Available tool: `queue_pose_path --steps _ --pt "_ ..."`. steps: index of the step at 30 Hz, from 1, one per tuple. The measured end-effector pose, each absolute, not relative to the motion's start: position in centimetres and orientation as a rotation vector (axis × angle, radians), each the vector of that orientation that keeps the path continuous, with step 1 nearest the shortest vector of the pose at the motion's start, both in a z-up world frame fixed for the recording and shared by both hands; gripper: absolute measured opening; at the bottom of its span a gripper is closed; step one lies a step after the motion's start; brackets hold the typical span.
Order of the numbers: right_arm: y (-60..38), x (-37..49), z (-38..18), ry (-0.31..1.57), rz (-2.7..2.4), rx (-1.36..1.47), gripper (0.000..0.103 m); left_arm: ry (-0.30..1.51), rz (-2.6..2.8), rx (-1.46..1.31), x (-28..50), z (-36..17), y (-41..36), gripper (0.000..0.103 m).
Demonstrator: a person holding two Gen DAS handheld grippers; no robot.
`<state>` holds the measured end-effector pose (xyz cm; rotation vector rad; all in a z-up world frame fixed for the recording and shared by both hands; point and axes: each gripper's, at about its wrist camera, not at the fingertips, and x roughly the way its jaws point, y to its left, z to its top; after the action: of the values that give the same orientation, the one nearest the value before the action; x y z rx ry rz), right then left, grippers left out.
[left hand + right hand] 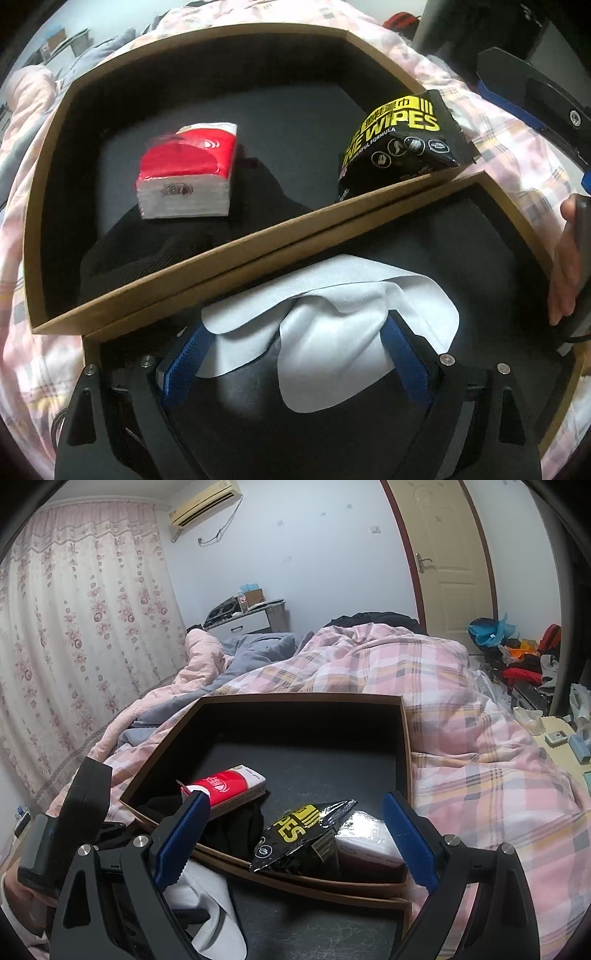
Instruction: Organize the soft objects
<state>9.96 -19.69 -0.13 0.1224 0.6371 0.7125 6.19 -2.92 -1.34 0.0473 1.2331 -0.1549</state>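
Pointing steeply down in the left wrist view, the left gripper (pixel 295 354) fills the bottom of the frame. Its jaws stand wide open, and its blue pads (pixel 184 365) are on each side of a crumpled white cloth (pixel 332 325). Whether the pads touch the cloth I cannot tell, but they do not press it. This cloth lies on the dark floor of the near cardboard tray (pixel 517 229), in the lower half of the frame.

Just behind, wall against wall, is the far cardboard tray (pixel 48 206). In it, left of centre, a red and white tissue pack (pixel 188 170) rests partly on a black fabric item (pixel 166 243). At the upper right a black wipes packet (pixel 402 136) with yellow letters leans over the corner of this tray. At the right edge a hand (pixel 565 266) holds the other tool.

In the right wrist view, the right gripper (pixel 295 845) is at the bottom, jaws wide open with nothing between them. Behind them, in the lower centre, the wipes packet (pixel 299 834) lies against a white wrapped pack (pixel 369 842), and the tissue pack (pixel 229 786) is to the left. Both trays sit on a bed with a pink checked quilt (pixel 461 738). Farther back are a flowered curtain (pixel 81 627) at the left and a door (pixel 450 554) at the upper right.
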Motion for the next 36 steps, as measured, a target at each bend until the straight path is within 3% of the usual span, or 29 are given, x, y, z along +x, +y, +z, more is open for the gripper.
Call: queue_pose_path --steps 4,6,8,9,10,16,31,36 --pt "-19.6 10.0 -0.1 0.636 0.714 0.126 0.094 1.226 -0.162 0.042 6.1 -1.3 -2.7 0.089" --pt "-19.6 10.0 -0.2 0.638 0.711 0.12 0.094 1.221 -0.151 0.047 6.0 -1.2 -2.6 0.083" --pt "-19.5 9.9 -0.1 0.636 0.711 0.118 0.094 1.209 -0.141 0.044 4.8 -0.5 -2.1 0.066" --pt "-19.5 9.9 -0.1 0.636 0.711 0.118 0.094 1.2 -0.139 0.042 4.7 -0.3 -2.2 0.039" --pt "-19.5 9.9 -0.1 0.637 0.711 0.118 0.094 1.186 -0.133 0.04 4.7 0.0 -2.1 0.022" --pt "-19.5 9.8 -0.1 0.638 0.71 0.118 0.094 1.165 -0.167 -0.002 3.9 0.9 -1.5 0.005" --pt "-19.5 9.8 -0.1 0.636 0.712 0.118 0.094 0.755 -0.164 0.025 1.1 13.7 -1.9 0.003" --pt "-19.5 9.8 -0.1 0.636 0.712 0.118 0.094 0.861 -0.239 -0.096 2.0 12.8 0.6 0.003"
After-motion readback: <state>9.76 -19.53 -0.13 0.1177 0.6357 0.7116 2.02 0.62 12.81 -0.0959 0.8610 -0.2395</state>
